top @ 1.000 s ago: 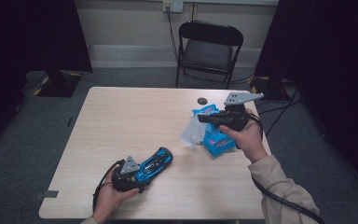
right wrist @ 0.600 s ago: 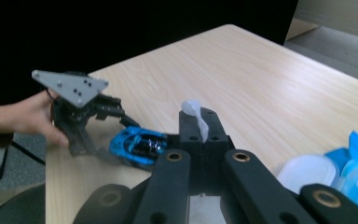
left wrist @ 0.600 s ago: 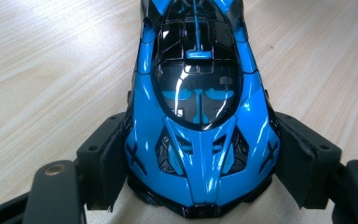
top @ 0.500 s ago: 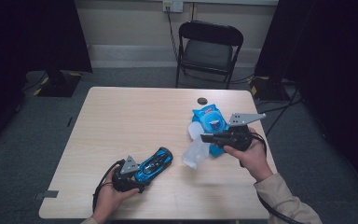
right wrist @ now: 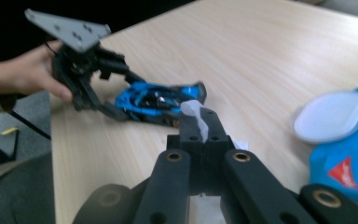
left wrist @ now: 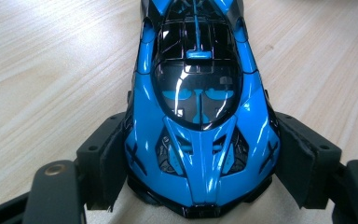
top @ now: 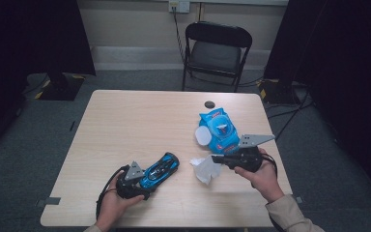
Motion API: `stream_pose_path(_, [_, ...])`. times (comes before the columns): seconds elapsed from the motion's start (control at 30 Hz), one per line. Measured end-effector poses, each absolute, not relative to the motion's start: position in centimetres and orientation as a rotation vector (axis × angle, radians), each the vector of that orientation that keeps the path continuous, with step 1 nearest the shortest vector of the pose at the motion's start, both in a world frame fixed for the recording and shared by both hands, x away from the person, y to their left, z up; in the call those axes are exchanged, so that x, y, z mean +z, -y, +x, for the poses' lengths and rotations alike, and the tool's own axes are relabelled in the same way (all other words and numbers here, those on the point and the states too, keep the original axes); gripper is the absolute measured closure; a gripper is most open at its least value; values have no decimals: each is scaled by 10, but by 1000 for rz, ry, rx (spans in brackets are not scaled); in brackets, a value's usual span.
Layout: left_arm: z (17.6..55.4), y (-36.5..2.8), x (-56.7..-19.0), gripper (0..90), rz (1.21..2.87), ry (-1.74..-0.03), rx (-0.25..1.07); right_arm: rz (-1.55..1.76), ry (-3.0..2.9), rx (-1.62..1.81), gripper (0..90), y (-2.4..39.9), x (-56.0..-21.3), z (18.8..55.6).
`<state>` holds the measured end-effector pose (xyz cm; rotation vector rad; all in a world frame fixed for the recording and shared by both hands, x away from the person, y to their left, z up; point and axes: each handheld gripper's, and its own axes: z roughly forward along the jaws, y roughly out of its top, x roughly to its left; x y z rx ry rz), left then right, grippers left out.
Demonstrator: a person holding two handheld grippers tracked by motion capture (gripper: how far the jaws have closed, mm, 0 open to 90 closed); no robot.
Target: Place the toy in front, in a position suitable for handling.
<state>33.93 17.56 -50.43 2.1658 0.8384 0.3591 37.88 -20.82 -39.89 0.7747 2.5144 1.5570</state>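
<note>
Two claws, each gripping something.
Left claw [left wrist: 200, 186] clamps car [left wrist: 198, 107] on desk [top: 140, 121]; right claw [right wrist: 200, 128] pinches wipe [top: 205, 169].

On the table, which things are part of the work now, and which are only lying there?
In use:
- blue toy car, clamped in the left claw
- white wipe, pinched in the right claw
- blue wipes pack, lid open

Lying about:
- small dark round thing near the far edge
- folding chair behind the table
</note>
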Motion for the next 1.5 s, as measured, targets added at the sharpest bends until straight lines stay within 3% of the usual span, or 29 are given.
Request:
stream_pose_path(0.97, [339,-176,-504,256,2165,-839,358,864,-2602,1330,897,189,-477,394])
stream_pose_path(1.1, [339,-176,-504,256,2165,-839,358,869,-2596,1317,860,189,-485,392])
stream_pose_path(1.5, [339,-176,-504,256,2165,-838,358,836,-2585,1246,593,186,-497,387])
